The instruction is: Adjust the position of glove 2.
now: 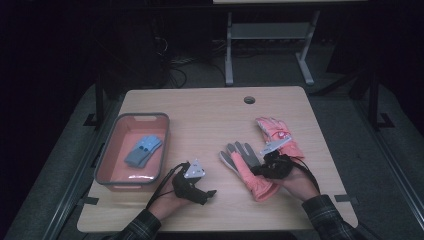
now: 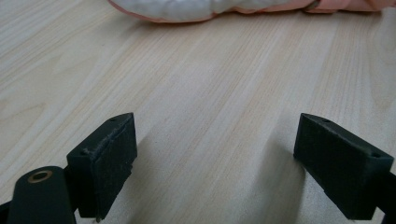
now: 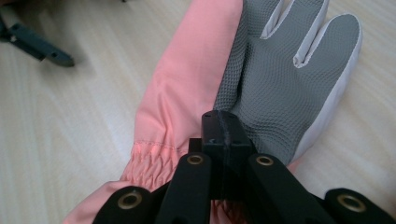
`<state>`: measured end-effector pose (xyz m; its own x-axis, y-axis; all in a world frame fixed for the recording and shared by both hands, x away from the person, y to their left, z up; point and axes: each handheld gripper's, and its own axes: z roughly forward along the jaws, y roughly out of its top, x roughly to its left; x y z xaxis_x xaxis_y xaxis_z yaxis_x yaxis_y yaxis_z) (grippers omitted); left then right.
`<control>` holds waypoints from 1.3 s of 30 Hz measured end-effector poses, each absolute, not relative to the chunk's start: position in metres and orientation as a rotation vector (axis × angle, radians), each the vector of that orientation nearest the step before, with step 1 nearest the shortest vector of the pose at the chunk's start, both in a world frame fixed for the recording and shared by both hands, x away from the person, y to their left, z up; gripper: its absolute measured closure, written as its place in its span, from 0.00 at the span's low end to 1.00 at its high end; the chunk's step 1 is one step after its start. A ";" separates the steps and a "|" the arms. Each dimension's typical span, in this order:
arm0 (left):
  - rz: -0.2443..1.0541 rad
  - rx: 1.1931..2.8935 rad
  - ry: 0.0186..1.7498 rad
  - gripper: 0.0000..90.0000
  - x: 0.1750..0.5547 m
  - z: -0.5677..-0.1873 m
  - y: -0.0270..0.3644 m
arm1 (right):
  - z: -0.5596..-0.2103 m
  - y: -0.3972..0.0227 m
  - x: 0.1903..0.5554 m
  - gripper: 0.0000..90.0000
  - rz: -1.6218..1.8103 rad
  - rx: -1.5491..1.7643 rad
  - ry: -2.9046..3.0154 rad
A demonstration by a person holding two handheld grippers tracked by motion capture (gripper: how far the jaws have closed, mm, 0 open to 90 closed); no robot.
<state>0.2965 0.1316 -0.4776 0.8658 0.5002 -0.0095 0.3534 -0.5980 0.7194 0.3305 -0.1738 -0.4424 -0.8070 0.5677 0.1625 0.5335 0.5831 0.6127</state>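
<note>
Item: pink glove (image 1: 250, 172), palm up, grey textured palm and fingers with pale edging, gathered elastic at the wrist, pink cuff. It lies right of the table's (image 1: 210, 115) middle, near your edge, fingers pointing away from you and to the left.

Your right gripper (image 1: 262, 170) sits over its wrist with the jaws pressed together; in the right gripper view they meet above the gathered cuff (image 3: 149, 158), but you cannot tell whether fabric is caught between them. Your left gripper (image 1: 207, 194) rests near the front edge with jaws spread wide and bare wood between them.

Room: open tabletop between the two grippers and across the far half; the grey bin (image 1: 107, 165) stands close to the left edge.

Count: two pink gloves, the second (image 1: 275, 132) just beyond your right gripper, back side up; one blue-grey pair of gloves (image 1: 143, 150) in the bin; one bin; two grippers.
</note>
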 end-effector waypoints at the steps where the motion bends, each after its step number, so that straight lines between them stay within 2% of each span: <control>1: 0.256 2.273 0.605 0.14 0.297 -0.477 0.132 | -0.443 -0.174 0.329 1.00 1.043 0.945 2.752; 10: 0.252 2.269 0.613 0.14 0.297 -0.478 0.132 | -0.442 -0.177 0.317 1.00 1.047 0.905 2.773; 19: 0.253 2.269 0.613 0.14 0.297 -0.478 0.132 | -0.428 -0.181 0.319 0.70 1.104 0.932 2.735; 33: 0.254 2.270 0.613 0.14 0.297 -0.478 0.131 | -0.400 -0.197 0.347 0.53 1.063 1.087 2.529; 39: 0.255 2.273 0.611 0.14 0.297 -0.477 0.131 | -0.391 -0.213 0.369 0.53 1.028 1.167 2.451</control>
<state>0.2971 0.1314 -0.4775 0.8658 0.5005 -0.0029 0.3496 -0.6006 0.7190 0.3688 -0.2127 -0.3906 -0.6531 0.7529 0.0808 0.5852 0.4341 0.6849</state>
